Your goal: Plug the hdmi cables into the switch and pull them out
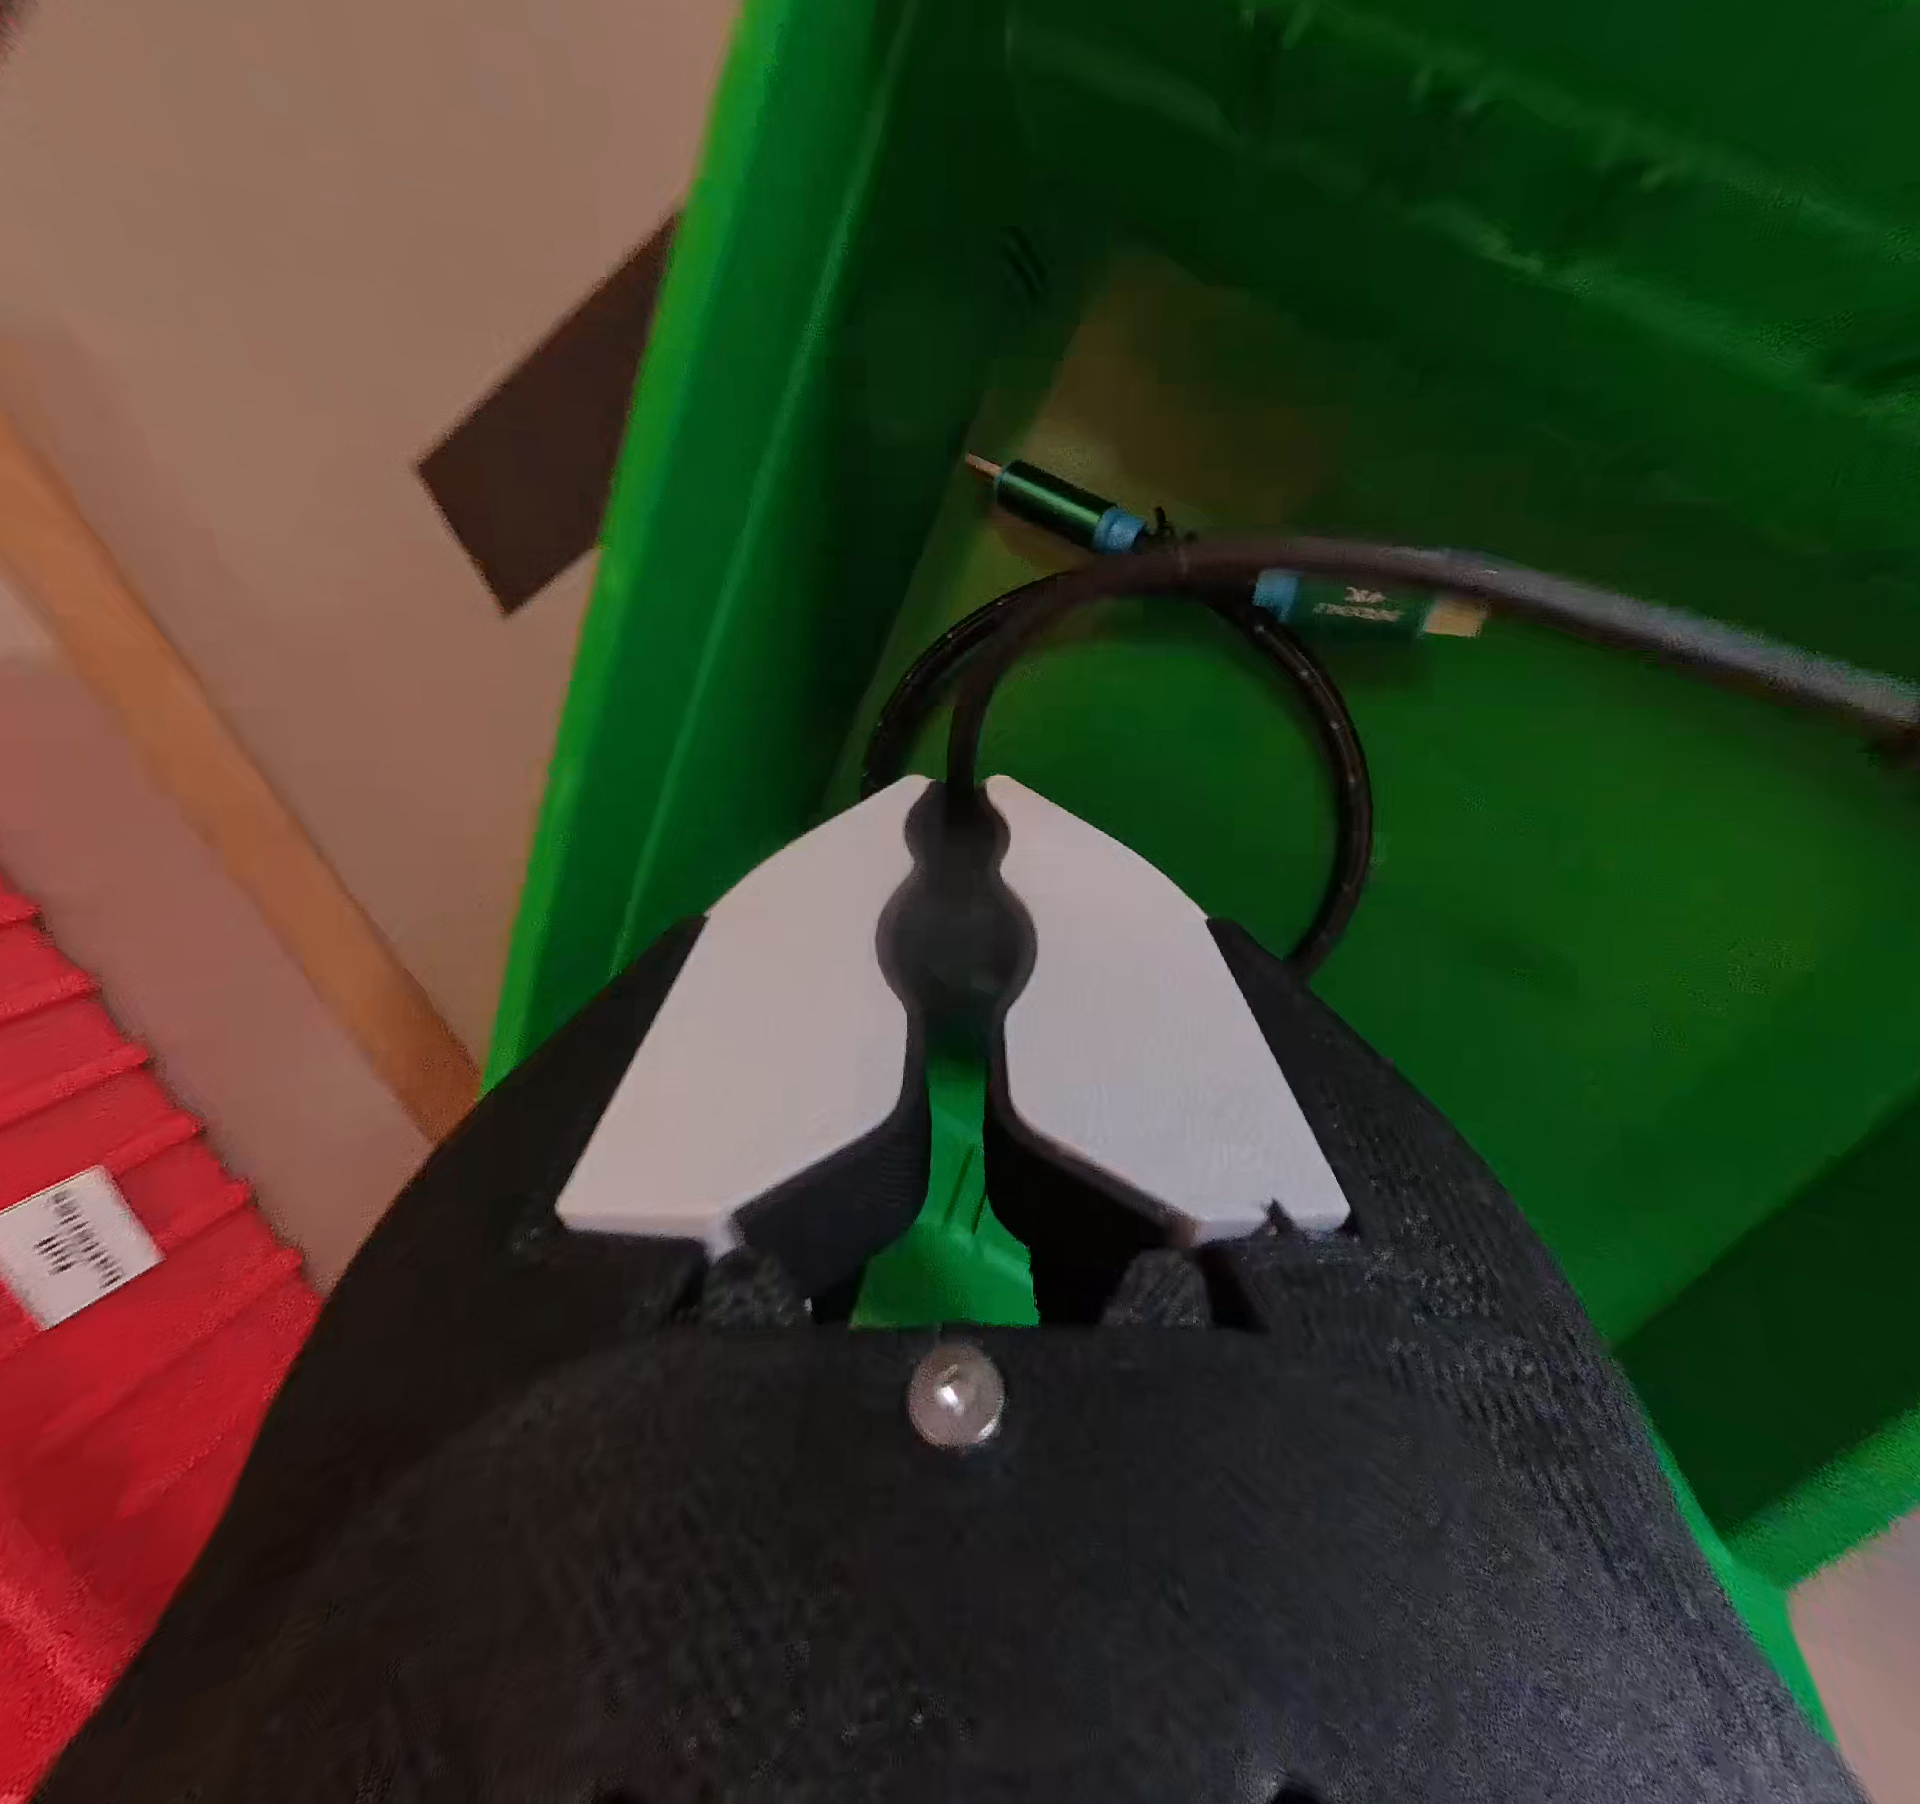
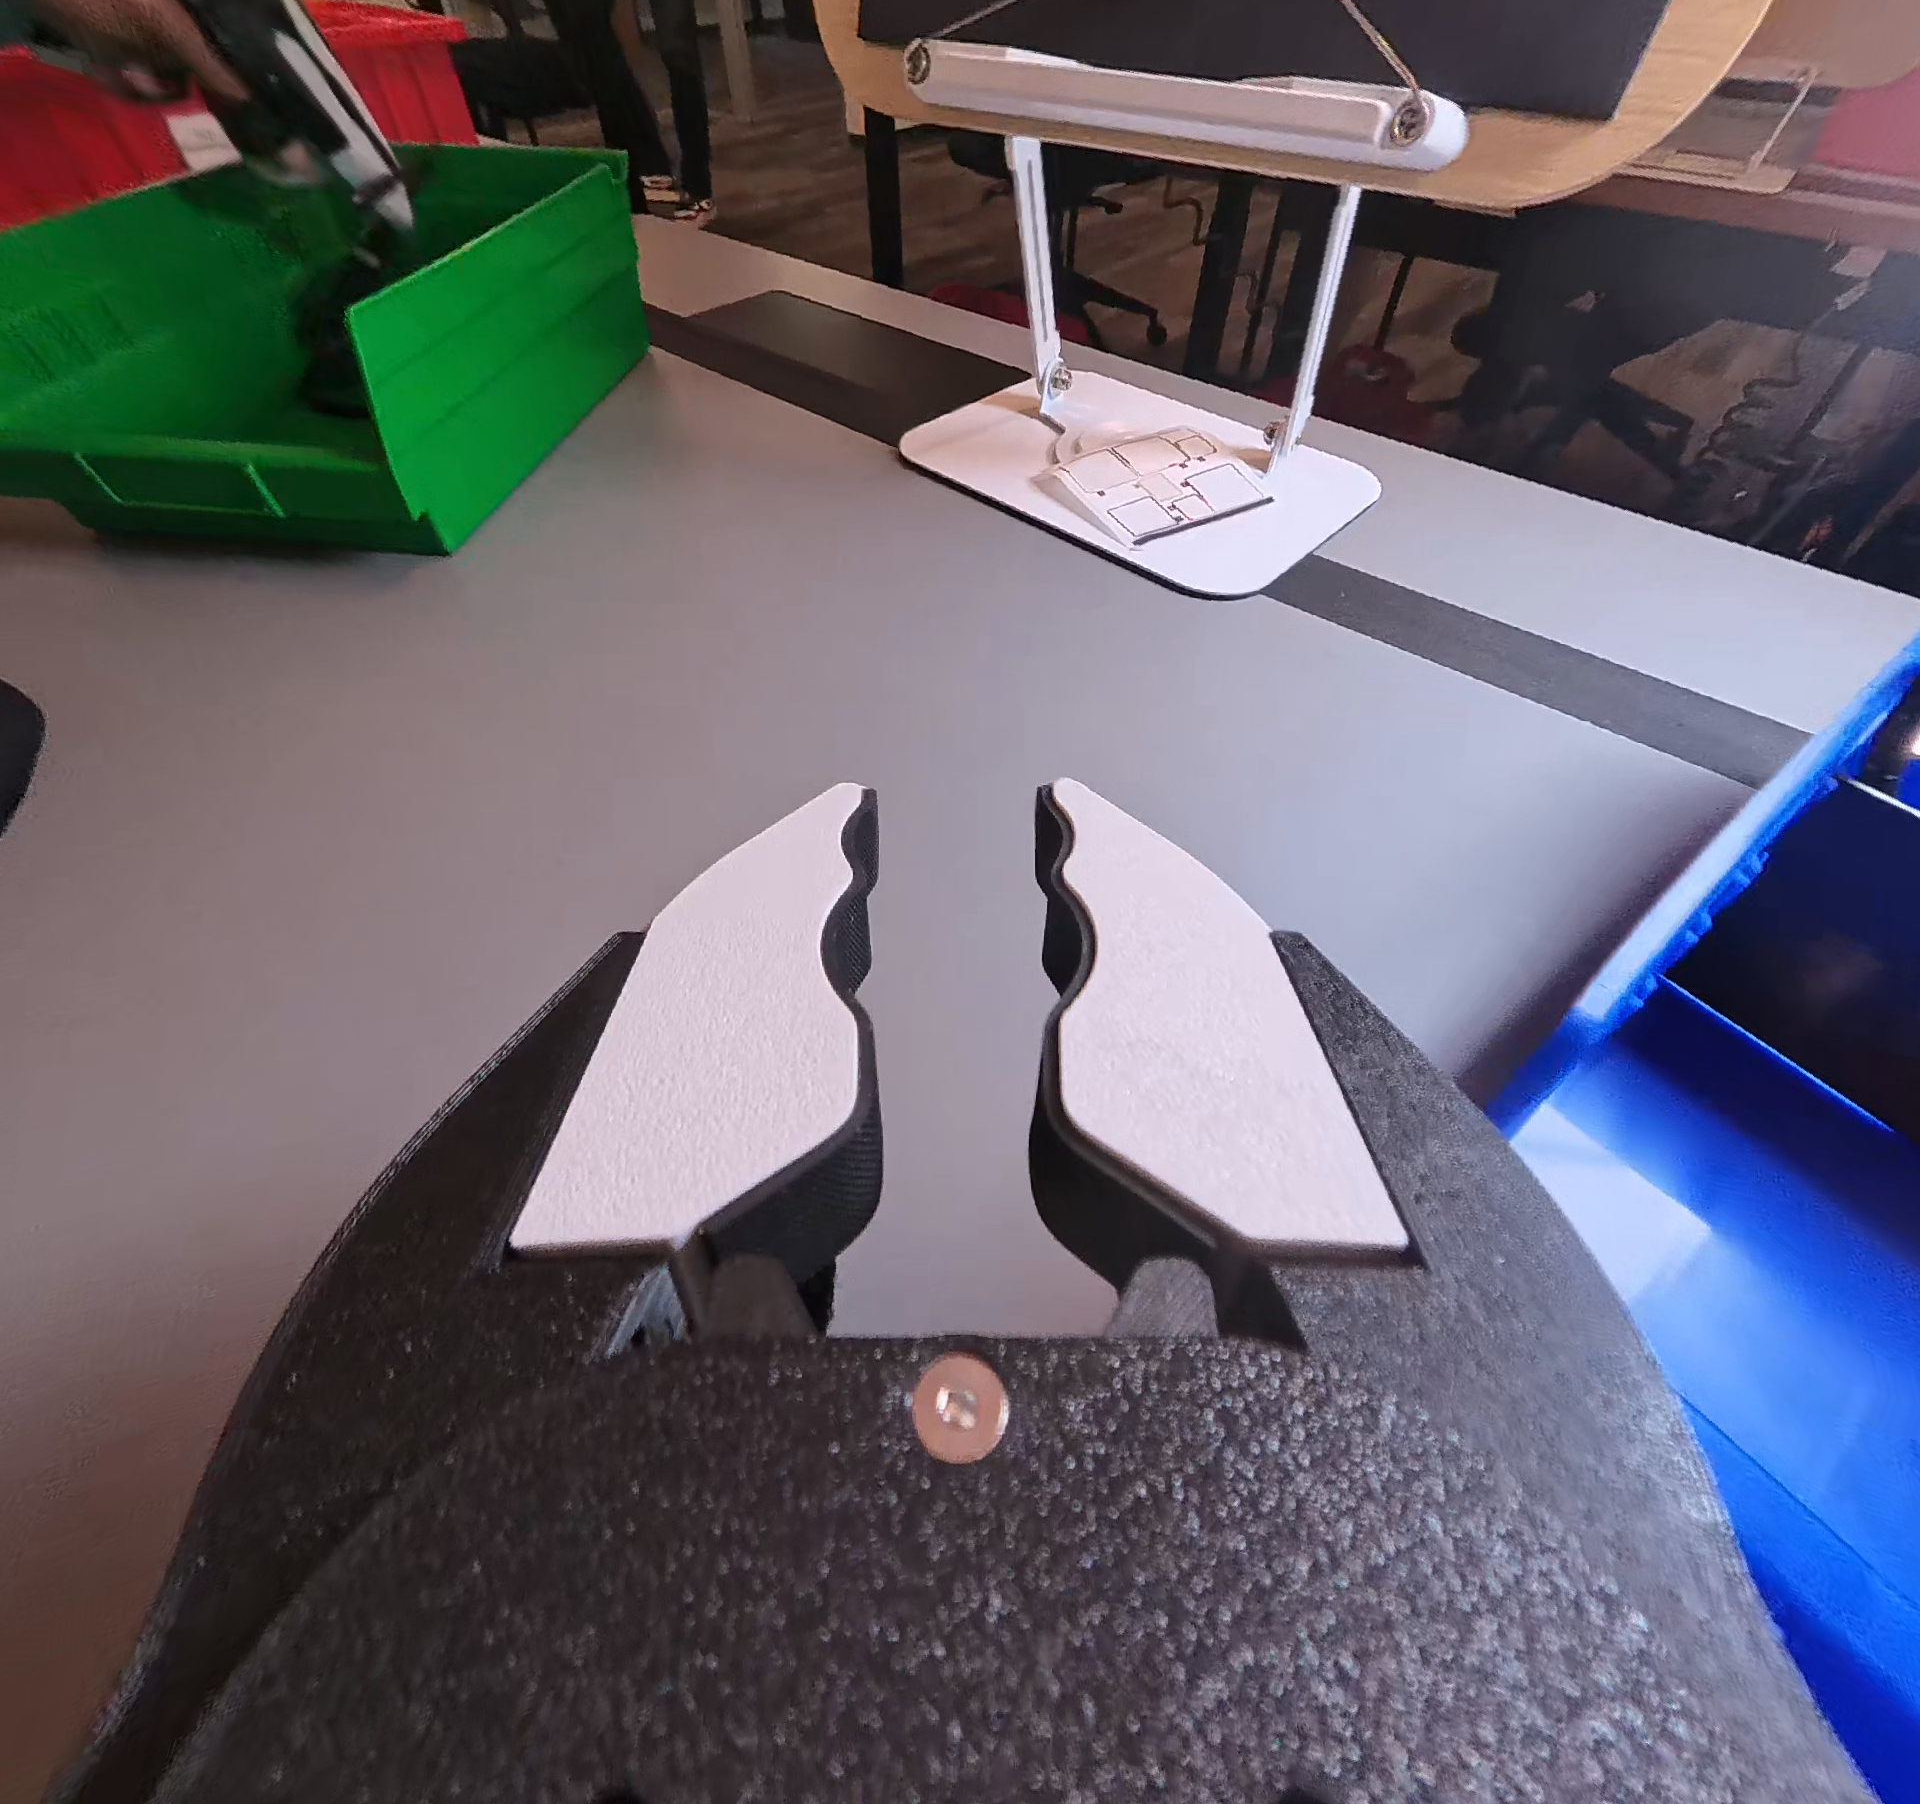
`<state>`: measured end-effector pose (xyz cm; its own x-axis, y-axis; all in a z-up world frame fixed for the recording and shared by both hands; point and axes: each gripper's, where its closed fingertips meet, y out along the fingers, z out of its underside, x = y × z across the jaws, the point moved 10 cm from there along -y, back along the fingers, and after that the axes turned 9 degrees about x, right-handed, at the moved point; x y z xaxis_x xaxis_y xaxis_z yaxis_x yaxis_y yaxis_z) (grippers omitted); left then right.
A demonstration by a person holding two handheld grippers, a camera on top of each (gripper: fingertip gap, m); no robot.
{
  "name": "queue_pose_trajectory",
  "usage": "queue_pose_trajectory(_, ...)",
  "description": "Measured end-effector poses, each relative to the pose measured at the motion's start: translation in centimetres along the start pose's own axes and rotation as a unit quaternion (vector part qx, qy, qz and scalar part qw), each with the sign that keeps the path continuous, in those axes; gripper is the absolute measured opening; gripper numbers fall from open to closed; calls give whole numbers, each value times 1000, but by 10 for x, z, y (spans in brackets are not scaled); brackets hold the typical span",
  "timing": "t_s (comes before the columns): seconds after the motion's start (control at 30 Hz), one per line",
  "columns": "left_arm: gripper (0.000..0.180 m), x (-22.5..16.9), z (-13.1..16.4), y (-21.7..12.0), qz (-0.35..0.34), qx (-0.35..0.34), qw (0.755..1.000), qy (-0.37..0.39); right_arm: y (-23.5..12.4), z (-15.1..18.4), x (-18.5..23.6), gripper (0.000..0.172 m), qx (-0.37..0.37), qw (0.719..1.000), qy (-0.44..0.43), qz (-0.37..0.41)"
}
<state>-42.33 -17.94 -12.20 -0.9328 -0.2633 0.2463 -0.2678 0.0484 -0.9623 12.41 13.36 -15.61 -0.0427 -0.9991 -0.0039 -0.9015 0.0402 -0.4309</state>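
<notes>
Holding a black cable point(image 1: 961, 715) in my left gripper point(image 1: 958, 798) right now, jaws pinched nearly together with the cord coming out between the white fingertips point(image 1: 831, 923) and curving up and off to the right. The gripper is down inside a green plastic bin point(image 1: 1507, 196), and underneath it lies a coiled dark cable point(image 1: 1340, 767) with two green-bodied connectors, one near the bin's back corner point(image 1: 1049, 502) and one to the right point(image 1: 1351, 606) with a gold tip.

Handling-wise, I'd guess the cable is light and floppy, stiff enough to keep an arc but it'll swing and drag whatever is attached. The jacket looks smooth, so a pinch on bare cord could slip. I reckon a connector body is the better place to grab, rigid and flat-sided. The view's blurry, so I can't tell if my cord is part of that coil or separate.

My right gripper point(image 2: 956, 819) is empty, fingers well apart, hovering over bare grey table point(image 2: 520, 767). A blue bin point(image 2: 1714, 1183) sits just to its right, a white stand point(image 2: 1143, 497) farther ahead, and the green bin is off to the left with a red bin point(image 2: 405, 61) behind.
</notes>
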Motion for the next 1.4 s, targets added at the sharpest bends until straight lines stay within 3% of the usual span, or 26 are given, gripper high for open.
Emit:
queue_pose_trajectory(0.03,5,-1,4,-17,-3,-16,1000,6,1,-1,1,29,0,1000,-3,-3)
queue_pose_trajectory(0.23,5,-41,19,-124,46,-198,978,53,4,-9,19,29,-16,999,-35,-35)
queue_pose_trajectory(0.4,5,-144,20,-175,174,-359,903,156,5,-31,55,34,-34,990,-70,-118)
queue_pose_trajectory(0.47,5,-196,18,-178,221,-387,872,202,8,-41,76,40,-25,982,-103,-155)
queue_pose_trajectory(0.63,5,-306,8,-161,339,-410,803,269,23,-47,122,81,27,956,-177,-231)
queue_pose_trajectory(0.7,5,-333,2,-151,367,-406,790,276,32,-42,126,94,43,952,-179,-246)
queue_pose_trajectory(0.77,5,-352,-5,-138,386,-394,787,277,37,-37,126,92,40,949,-160,-267)
queue_pose_trajectory(0.83,4,-363,-12,-129,418,-386,778,268,42,-31,123,76,43,951,-156,-264)
queue_pose_trajectory(0.93,4,-370,-18,-119,430,-390,774,253,48,-22,116,75,49,942,-112,-311)
queue_pose_trajectory(1.0,14,-369,-17,-118,437,-424,754,248,50,-19,112,75,35,931,-56,-359)
queue_pose_trajectory(1.07,30,-364,-12,-120,420,-461,737,261,50,-19,108,75,17,911,4,-413)
queue_pose_trajectory(1.27,47,-373,20,-122,232,-557,704,374,42,-26,87,74,-62,835,184,-515)
queue_pose_trajectory(1.4,52,-403,20,-108,27,-576,699,423,49,-24,87,75,-79,782,278,-551)
